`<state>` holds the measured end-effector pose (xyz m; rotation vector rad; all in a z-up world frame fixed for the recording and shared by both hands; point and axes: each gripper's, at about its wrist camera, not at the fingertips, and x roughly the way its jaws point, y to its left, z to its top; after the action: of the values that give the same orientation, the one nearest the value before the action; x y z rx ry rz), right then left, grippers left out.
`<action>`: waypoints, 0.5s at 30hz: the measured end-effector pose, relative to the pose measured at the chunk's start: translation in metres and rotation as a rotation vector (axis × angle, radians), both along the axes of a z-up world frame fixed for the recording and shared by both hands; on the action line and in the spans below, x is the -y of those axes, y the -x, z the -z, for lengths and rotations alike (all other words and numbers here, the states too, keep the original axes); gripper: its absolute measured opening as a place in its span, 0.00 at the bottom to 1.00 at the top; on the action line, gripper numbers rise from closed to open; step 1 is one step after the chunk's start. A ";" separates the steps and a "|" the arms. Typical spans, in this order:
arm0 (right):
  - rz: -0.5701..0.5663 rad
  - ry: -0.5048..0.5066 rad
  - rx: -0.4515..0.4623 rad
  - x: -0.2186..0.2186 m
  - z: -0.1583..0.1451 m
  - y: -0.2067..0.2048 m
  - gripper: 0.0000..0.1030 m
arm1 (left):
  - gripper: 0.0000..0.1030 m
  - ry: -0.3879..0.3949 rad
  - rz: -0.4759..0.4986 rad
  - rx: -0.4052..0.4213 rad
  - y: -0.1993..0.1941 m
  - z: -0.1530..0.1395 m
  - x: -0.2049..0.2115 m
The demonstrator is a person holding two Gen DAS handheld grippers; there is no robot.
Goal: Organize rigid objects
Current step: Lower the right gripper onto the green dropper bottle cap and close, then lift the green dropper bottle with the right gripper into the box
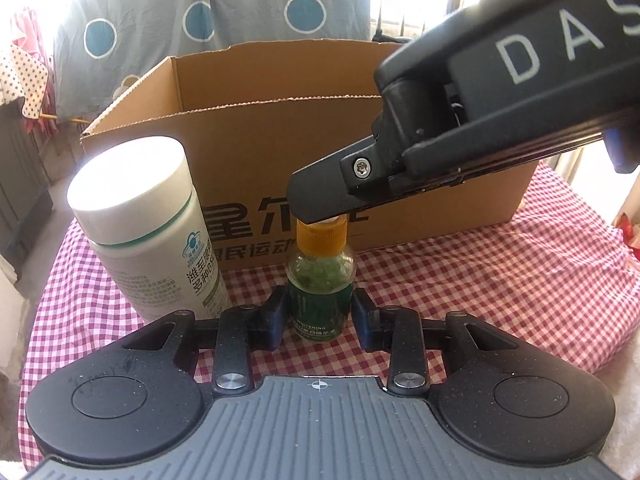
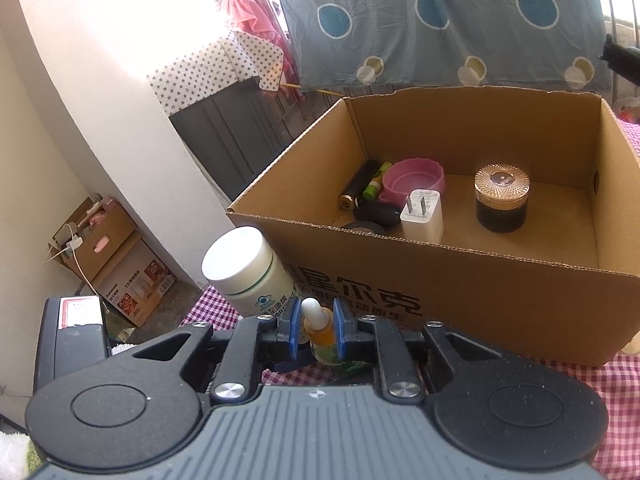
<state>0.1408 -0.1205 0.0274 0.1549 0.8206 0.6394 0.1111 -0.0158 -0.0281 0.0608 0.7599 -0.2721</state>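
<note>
A small green dropper bottle (image 1: 321, 284) with an orange cap stands on the checked cloth in front of the cardboard box (image 1: 256, 152). My left gripper (image 1: 320, 318) is open, its pads on either side of the bottle's base, a little apart from it. My right gripper (image 2: 316, 330) comes down from above and is shut on the bottle's orange cap (image 2: 320, 328); it shows in the left wrist view (image 1: 320, 204) as a black arm. A white supplement bottle (image 1: 148, 228) stands left of the dropper bottle, also seen in the right wrist view (image 2: 248, 268).
The box (image 2: 480, 292) holds a gold-lidded dark jar (image 2: 501, 198), a white plug adapter (image 2: 422, 220), a pink collapsible bowl (image 2: 414, 180), a black torch (image 2: 358, 186), a green tube and black items. A bedsheet hangs behind. Boxes sit on the floor at left (image 2: 116, 264).
</note>
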 end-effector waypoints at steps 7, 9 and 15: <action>-0.015 -0.011 -0.025 -0.001 0.009 -0.005 0.24 | 0.31 -0.001 0.002 0.007 -0.004 0.008 0.003; -0.013 -0.018 -0.028 0.000 0.009 -0.005 0.23 | 0.31 0.004 -0.001 0.008 -0.002 0.010 0.001; -0.008 -0.016 0.003 0.005 -0.003 0.004 0.23 | 0.30 0.006 0.009 0.026 0.005 -0.001 0.003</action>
<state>0.1371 -0.1250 0.0308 0.1650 0.8141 0.6533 0.1058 -0.0189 -0.0272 0.0619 0.7328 -0.2817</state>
